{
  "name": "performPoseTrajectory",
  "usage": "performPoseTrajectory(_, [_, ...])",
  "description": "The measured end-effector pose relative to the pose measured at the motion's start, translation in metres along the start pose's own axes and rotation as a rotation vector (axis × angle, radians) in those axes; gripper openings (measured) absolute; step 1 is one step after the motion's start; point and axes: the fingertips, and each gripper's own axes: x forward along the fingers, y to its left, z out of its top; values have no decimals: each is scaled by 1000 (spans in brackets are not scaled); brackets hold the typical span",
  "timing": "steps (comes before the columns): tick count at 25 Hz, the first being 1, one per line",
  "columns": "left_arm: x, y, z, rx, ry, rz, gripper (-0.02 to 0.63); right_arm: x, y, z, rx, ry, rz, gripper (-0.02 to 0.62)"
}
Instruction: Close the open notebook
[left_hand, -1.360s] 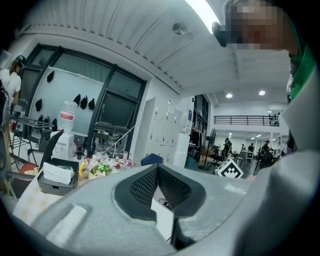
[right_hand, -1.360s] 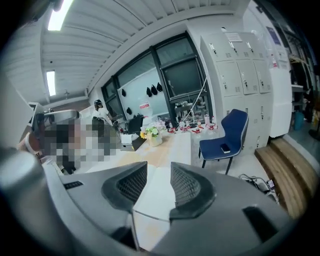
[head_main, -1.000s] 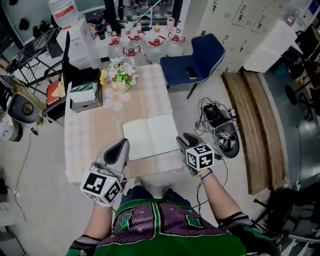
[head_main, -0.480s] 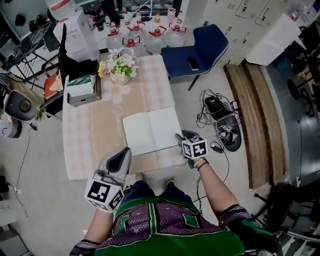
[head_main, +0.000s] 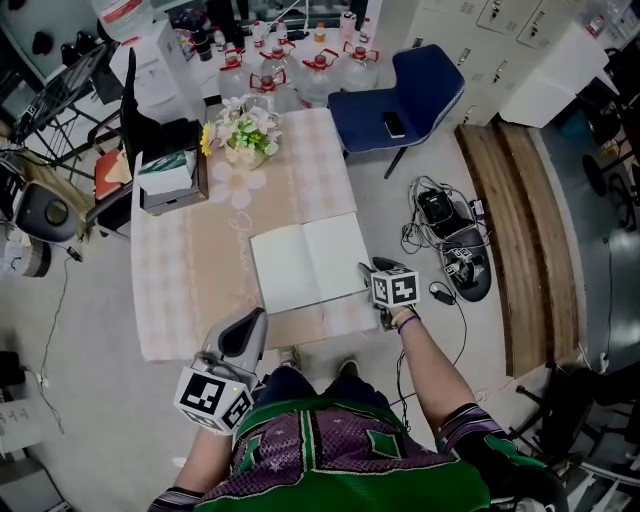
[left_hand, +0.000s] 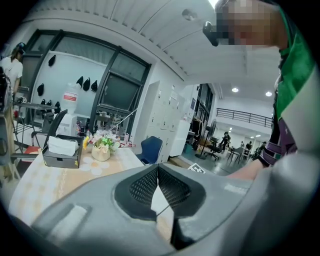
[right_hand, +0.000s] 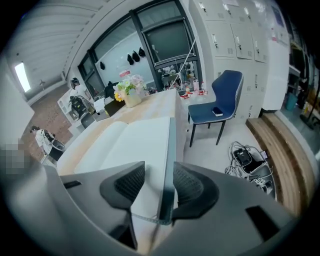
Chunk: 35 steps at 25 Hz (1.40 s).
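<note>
The open notebook (head_main: 310, 262) lies flat with white pages up near the front right corner of the table (head_main: 180, 270). My right gripper (head_main: 366, 272) is at its right edge. In the right gripper view the jaws have just been opening, and my right gripper (right_hand: 159, 185) straddles the dark cover edge of the notebook (right_hand: 130, 145), with a gap still showing at the left pad (right_hand: 127, 182). My left gripper (head_main: 252, 322) hovers over the table's front edge, left of the notebook. In its own view the left gripper (left_hand: 158, 181) is shut on nothing.
At the table's far end stand a tissue box (head_main: 168, 180) and a flower pot (head_main: 243, 140). A blue chair (head_main: 400, 105) with a phone on it stands beyond the right corner. Water bottles (head_main: 300, 75) stand behind the table, and cables (head_main: 445, 235) lie on the floor at the right.
My right gripper has come down and forward onto the notebook's right edge, and its jaws stand wider. My left gripper has sunk a little toward the table's front edge.
</note>
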Motion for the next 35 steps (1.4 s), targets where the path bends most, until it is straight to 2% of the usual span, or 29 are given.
performPoseTrajectory(7, [-5,-5,-1,-15,-2,31,17,-2,-2,1,-2,-13,1,163])
performPoseTrajectory(11, [-12,-6,-4,-21,-7,58,17,-4,-2,1,-1,-45,-37,164])
performPoseTrajectory(13, [-14,-6,-5,-40,-11,63,17,-6,-5,-2,19,-50,-63,173])
performPoseTrajectory(15, [-15,-6,-5,-48,-13,61,17,-5,-8,-5,73,-52,-65,209])
performPoseTrajectory(17, [-15,-5,-4,-38,-16,58,17,-3,-11,-7,127,-56,-40,215])
performPoseTrajectory(22, [-15,-1,-8,-43,-14,53,17,2,-11,-10,299,-78,99,215])
performPoseTrajectory(24, [-14,0,-11,-46,-7,48,17,3,-9,-11,326,-89,128,213])
performPoseTrajectory(26, [-12,0,-12,-48,-7,42,17,3,-7,-10,307,-90,127,183])
performPoseTrajectory(31, [-12,4,-7,-41,-13,34,17,-2,-3,-6,182,-79,73,140])
performPoseTrajectory(35, [-14,8,-4,-42,-21,21,17,-4,0,-4,137,-78,21,126])
